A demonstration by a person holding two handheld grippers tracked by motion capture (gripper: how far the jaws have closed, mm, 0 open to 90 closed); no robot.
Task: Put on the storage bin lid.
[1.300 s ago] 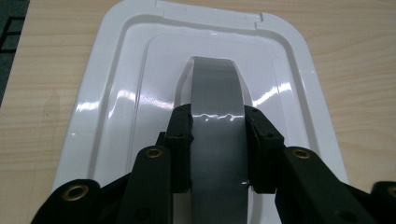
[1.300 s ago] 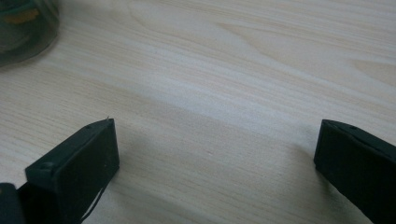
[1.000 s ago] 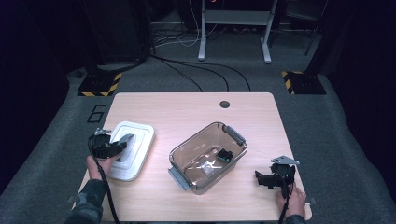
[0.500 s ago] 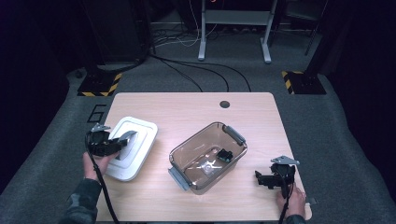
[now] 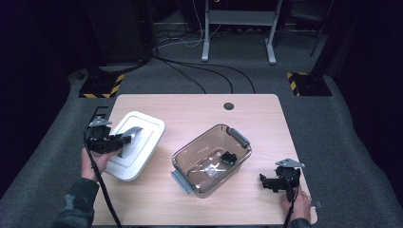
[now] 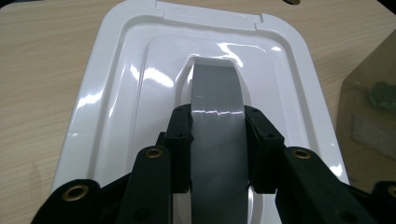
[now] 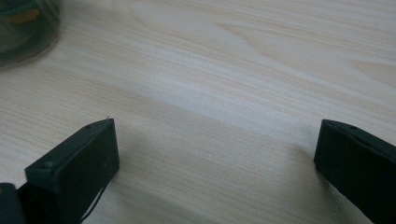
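Dark room, grey carpet, black cables trailing across the floor beyond a light wooden table (image 5: pixel 199 107) that has a round grommet hole near its far edge. At the left of the table, the left gripper (image 5: pixel 124 140) comes in from the person's left hand (image 5: pixel 92 161), its jaws clamped on the grey handle (image 6: pixel 218 121) of a white lid (image 5: pixel 142 126). In the left gripper view the two black pads (image 6: pixel 181 147) press the handle from both sides, and the glossy lid spreads out beyond them, rounded corners, stepped rim. From the high view the lid sits tilted, its near-left part raised by the gripper, the far edge low toward the tabletop; whether that edge touches the wood I cannot tell. Mid-table, just right of the lid and apart from it, stands a smoky transparent container (image 5: pixel 211 159), open-topped, with grey latches at both short ends and small dark items lying inside; what they are is too small to tell. Far right, near the table's front corner, the right gripper (image 5: pixel 266 181) rests low in the person's right hand (image 5: pixel 299 206), well apart from the container. In the right gripper view its jaws stand wide apart with bare wood grain between them.
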